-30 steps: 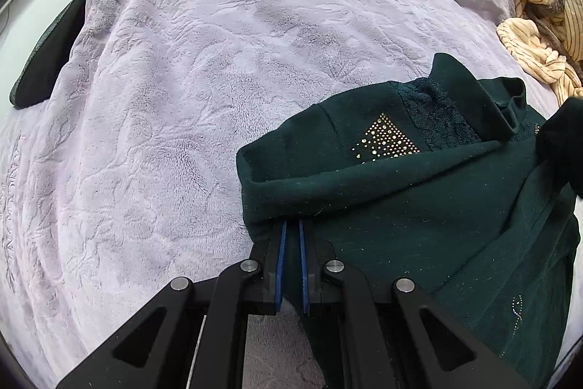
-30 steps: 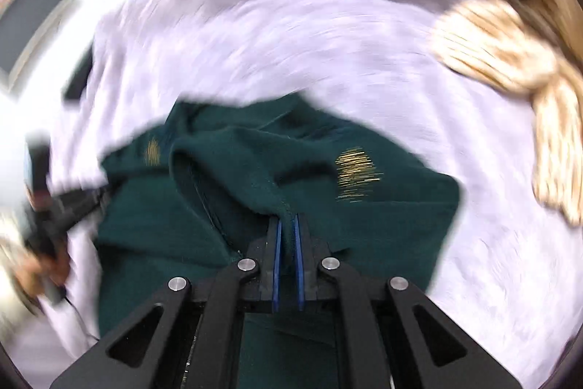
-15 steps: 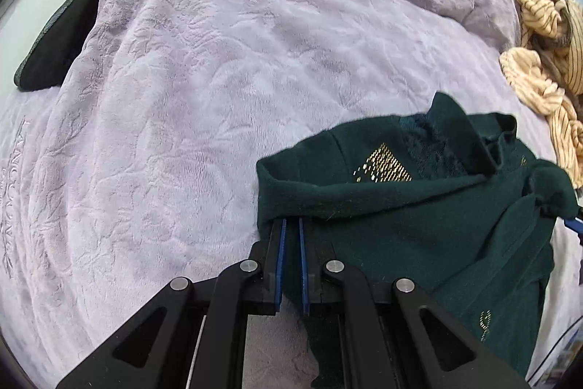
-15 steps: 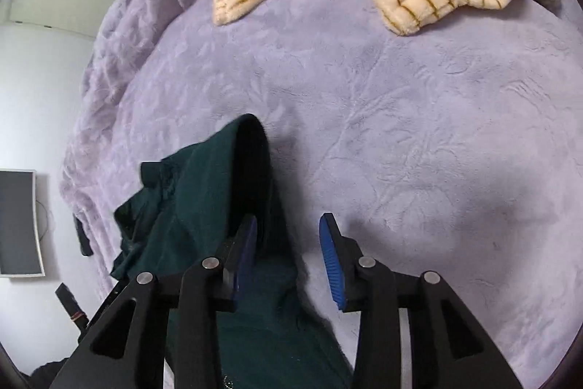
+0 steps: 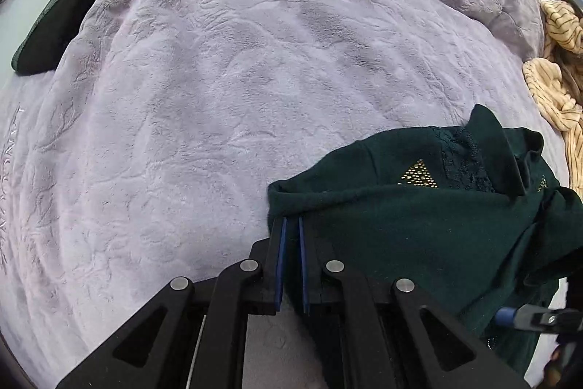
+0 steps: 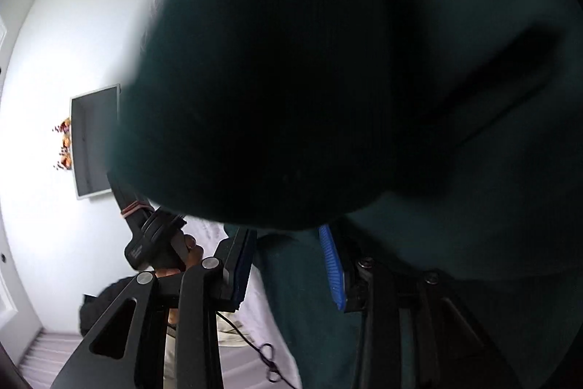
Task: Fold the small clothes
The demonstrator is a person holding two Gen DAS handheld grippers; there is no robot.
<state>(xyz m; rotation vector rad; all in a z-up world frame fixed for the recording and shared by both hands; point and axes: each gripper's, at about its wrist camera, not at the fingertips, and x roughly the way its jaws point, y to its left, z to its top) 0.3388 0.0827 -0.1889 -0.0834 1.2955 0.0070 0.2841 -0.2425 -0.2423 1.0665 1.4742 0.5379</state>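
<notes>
A dark green top (image 5: 419,225) with gold studs lies on the lilac blanket (image 5: 237,79) at the lower right of the left wrist view. My left gripper (image 5: 291,228) is shut on the top's folded left edge. In the right wrist view the same green fabric (image 6: 328,79) fills most of the frame, close to the lens. My right gripper (image 6: 288,243) is open with green cloth lying between its blue pads (image 6: 333,268). The tip of the right gripper shows at the lower right of the left wrist view (image 5: 535,318), beside the top.
A cream striped garment (image 5: 557,72) lies at the blanket's right edge. A dark garment (image 5: 54,35) sits at the far left edge. In the right wrist view a wall screen (image 6: 94,141) and the left gripper's handle with a hand (image 6: 156,243) show.
My right gripper has let go of the top, opened, and swung down low beside it, so cloth now covers its view. My left gripper keeps its hold and has shifted slightly.
</notes>
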